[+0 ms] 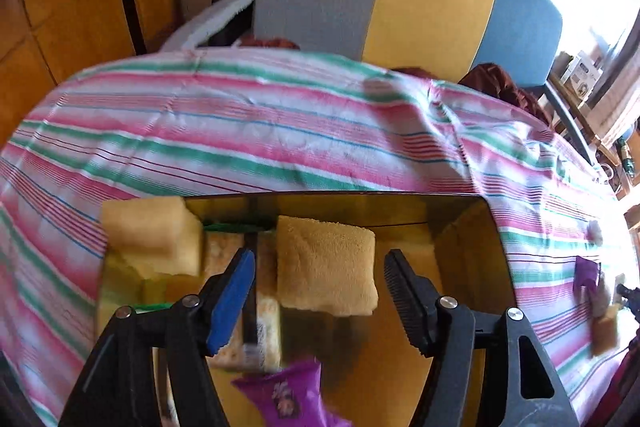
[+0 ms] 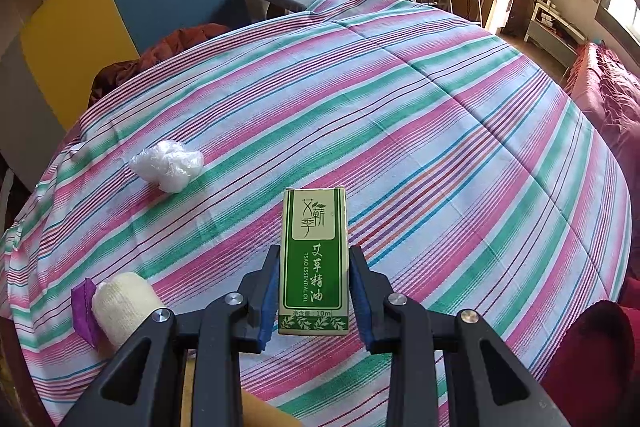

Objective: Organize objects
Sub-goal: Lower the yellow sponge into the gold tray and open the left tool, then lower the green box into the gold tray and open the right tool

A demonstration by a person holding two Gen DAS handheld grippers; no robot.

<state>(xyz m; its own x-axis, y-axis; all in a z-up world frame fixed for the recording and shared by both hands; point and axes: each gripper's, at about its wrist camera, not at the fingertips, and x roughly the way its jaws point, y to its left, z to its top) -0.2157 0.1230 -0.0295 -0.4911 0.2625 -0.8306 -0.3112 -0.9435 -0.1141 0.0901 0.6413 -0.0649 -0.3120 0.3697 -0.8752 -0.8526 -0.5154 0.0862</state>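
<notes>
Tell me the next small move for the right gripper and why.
Probably carry the green box over to the bin and lower it in. The right gripper is shut on the box and holds it above the striped cloth, while the bin in the left wrist view already holds sponges and has bare floor on its right side.

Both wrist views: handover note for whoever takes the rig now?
Left claw: open, empty, over the box; purple packet below it.
Right claw: shut on the essential oil carton, above the striped cloth.
Done: sponges and packet are in the box.
Left: the carton, plastic wad, white roll and another purple packet are not yet boxed.
</notes>
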